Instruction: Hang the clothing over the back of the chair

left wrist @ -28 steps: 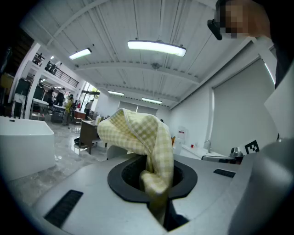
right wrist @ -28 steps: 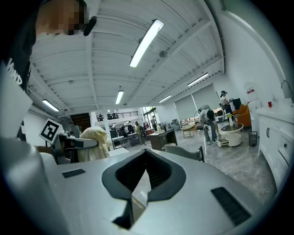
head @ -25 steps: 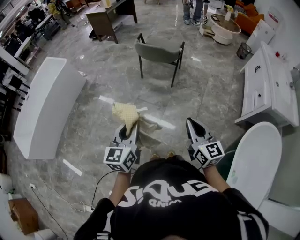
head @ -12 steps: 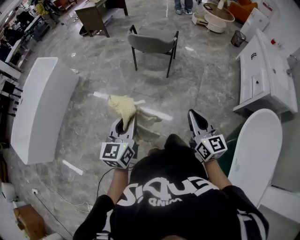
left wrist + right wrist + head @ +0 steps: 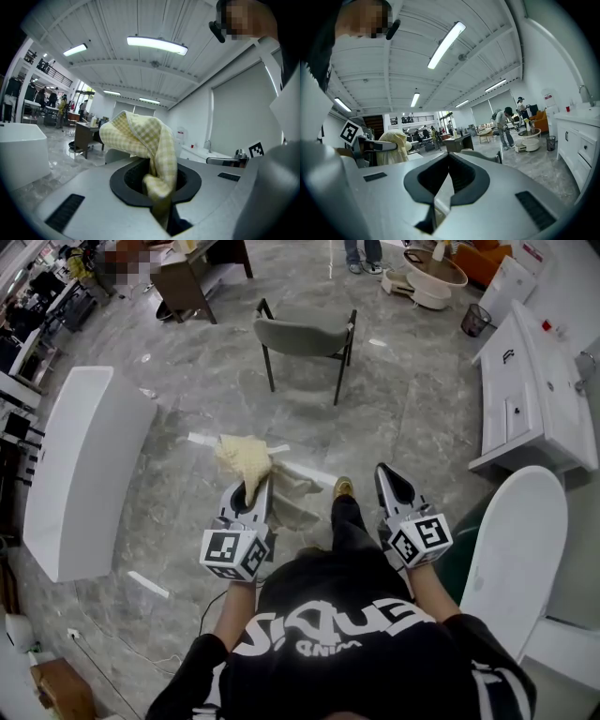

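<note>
yellow checked cloth (image 5: 246, 457) pinched in left gripper (image 5: 255, 487), right gripper (image 5: 385, 472) closed, empty; thin hold may slip before the chair (image 5: 305, 337), upper centre.

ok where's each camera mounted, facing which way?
Head view: on the head, steeply down at the chair; shows torso, left gripper, right gripper.
Left gripper view: on that gripper, level along jaws shut on cloth.
Right gripper view: likewise, along shut empty jaws toward the chair.
Shared: cloth shows in all three.
</note>
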Motion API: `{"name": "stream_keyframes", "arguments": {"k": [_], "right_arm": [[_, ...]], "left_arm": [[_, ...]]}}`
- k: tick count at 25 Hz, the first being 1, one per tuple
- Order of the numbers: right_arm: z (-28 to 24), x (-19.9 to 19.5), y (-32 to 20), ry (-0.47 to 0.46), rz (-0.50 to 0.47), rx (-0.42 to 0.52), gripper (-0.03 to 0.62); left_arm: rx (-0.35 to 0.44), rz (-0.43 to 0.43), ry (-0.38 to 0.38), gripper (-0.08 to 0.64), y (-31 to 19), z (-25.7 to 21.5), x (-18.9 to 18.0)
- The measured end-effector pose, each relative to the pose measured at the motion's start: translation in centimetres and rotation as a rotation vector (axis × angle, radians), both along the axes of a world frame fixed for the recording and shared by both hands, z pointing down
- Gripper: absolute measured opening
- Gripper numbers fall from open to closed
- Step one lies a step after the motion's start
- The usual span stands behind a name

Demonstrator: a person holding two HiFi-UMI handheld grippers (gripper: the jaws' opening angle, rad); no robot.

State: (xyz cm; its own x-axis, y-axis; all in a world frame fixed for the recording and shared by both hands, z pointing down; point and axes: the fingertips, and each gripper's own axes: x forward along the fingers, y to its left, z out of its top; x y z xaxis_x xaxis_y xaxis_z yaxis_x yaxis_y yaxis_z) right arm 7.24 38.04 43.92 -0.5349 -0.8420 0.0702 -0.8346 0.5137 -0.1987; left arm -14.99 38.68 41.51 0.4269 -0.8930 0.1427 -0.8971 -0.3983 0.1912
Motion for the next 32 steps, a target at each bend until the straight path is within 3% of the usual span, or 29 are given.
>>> {"name": "stream_keyframes", "arguments": {"k": [11, 23, 32], "right_arm": [[0.7, -1.2, -6.5, -0.017, -0.022, -0.024, 0.014], [0.0, 0.0, -17.6, -0.012, -0.042, -0.037, 0.014], [-1.6, 1.2, -25.3, -0.017, -0.099, -0.025, 0.014]], "left_arm": [[-0.001, -0.016, 0.005, 0.051, -6.8, 0.0, -0.5], [-0.012, -0.031, -0.008, 0.051, -17.0, -0.9, 0.1], [-0.003, -0.089, -0.013, 0.051, -23.7, -2.3, 1.0]]}}
